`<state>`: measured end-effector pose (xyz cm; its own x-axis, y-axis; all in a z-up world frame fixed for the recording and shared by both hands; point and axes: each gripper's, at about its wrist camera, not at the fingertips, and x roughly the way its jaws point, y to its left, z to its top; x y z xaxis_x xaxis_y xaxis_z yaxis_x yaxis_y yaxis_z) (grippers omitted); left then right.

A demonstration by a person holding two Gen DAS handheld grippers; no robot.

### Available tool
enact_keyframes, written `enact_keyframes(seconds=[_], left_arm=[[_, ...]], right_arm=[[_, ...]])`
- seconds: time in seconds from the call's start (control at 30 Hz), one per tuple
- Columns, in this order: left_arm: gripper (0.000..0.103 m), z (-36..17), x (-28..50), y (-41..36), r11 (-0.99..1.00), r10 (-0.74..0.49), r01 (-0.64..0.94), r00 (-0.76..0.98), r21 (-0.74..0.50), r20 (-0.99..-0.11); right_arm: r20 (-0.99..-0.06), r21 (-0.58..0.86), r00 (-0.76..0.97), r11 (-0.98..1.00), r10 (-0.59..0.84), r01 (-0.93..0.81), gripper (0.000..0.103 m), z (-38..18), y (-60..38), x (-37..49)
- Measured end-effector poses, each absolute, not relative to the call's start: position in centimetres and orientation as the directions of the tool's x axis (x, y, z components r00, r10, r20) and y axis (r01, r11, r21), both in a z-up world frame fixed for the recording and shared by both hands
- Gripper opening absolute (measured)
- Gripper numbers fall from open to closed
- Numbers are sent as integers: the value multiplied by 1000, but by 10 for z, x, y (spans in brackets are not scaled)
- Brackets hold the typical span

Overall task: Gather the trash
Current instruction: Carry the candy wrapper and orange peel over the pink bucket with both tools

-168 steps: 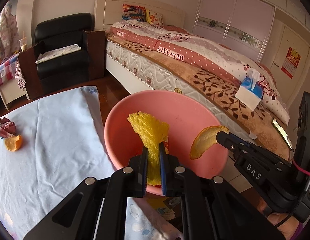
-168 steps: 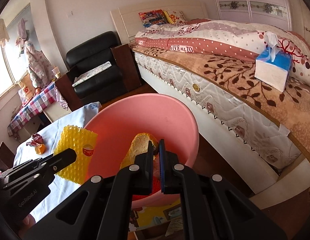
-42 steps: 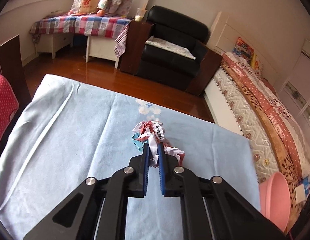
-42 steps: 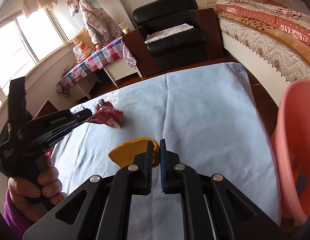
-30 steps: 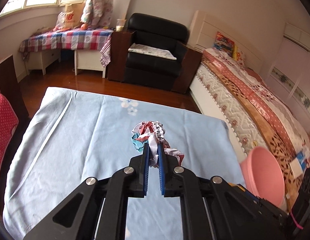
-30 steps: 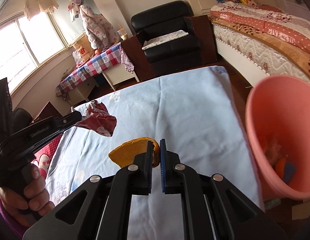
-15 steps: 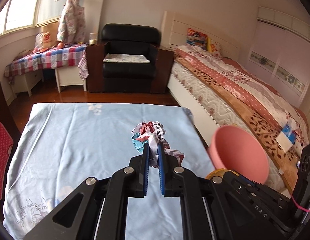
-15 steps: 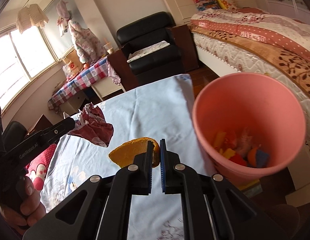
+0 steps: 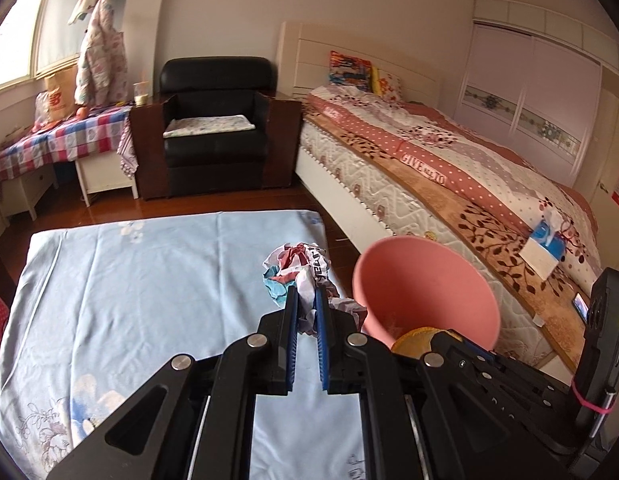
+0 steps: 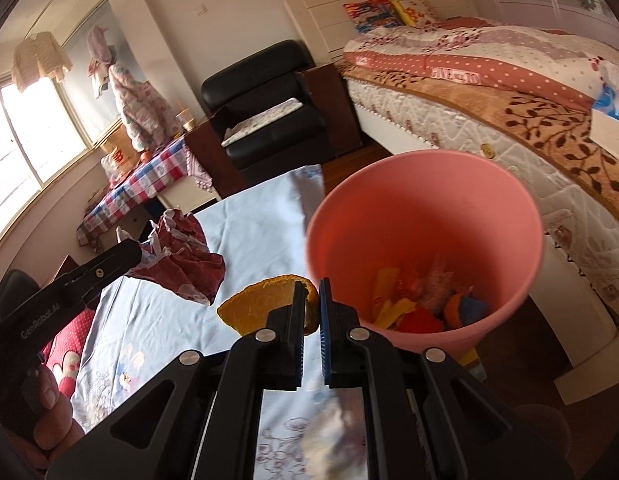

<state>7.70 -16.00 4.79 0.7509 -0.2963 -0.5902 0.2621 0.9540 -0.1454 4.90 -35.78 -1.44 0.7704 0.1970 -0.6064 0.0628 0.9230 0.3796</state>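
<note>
Sunlit bedroom: black armchair (image 9: 215,128) between checkered side table (image 9: 65,140) and bed (image 9: 449,176).

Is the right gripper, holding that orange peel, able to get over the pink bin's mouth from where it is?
Probably yes. The right gripper, shut on the orange peel, sits beside the pink bin, whose open mouth has nothing over it.

My bin (image 10: 425,216) was plain pink, the peel (image 10: 265,300) orange, the wrapper (image 9: 297,268) red-white-blue, the tablecloth (image 9: 149,280) pale blue with flowers.
</note>
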Motion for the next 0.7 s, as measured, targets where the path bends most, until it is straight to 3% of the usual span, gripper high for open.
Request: enact_keyframes(seconds=[0.7], left_arm=[[8, 50, 93, -233, 891, -441, 415, 687, -186, -577]], right_arm=[[-601, 361, 799, 898, 17, 252, 7, -18, -443, 46]])
